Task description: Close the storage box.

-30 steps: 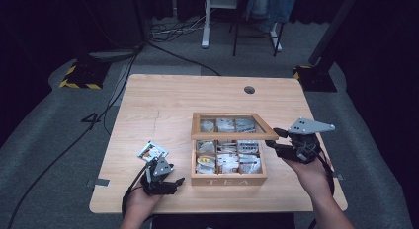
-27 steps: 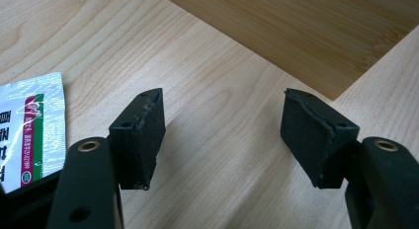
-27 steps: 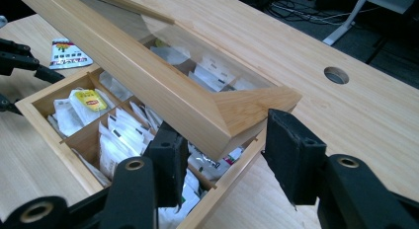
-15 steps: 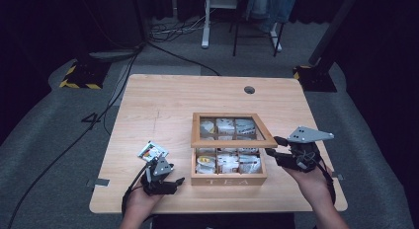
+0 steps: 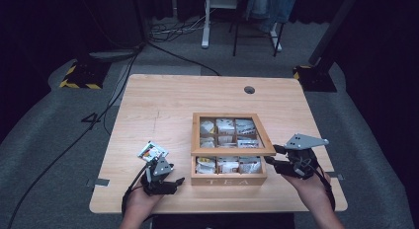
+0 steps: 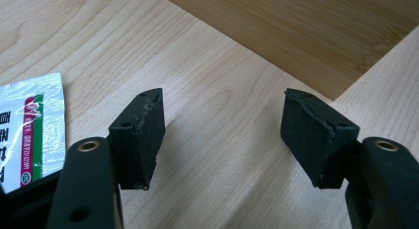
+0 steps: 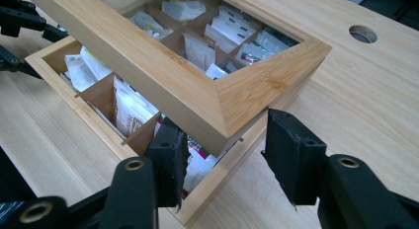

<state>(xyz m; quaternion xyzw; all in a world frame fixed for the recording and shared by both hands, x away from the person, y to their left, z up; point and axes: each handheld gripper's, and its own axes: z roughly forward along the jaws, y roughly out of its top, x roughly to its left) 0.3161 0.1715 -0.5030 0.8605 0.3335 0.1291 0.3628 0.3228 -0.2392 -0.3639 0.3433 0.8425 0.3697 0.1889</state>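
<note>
Presently the tea box [image 5: 229, 166] sits centre-table with its framed lid [image 7: 197, 98] half raised, right claw [image 7: 225, 155] wide astride the lid's corner, left claw [image 6: 225, 135] wide and empty; lid judged stiff, light, smooth-faced, best gripped at that front corner.

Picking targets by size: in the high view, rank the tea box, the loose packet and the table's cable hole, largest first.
1. Tea box, by far the largest.
2. Loose packet near the left gripper.
3. Cable hole, smallest; it lies farther from the camera, so the gap is slightly overstated.
</note>
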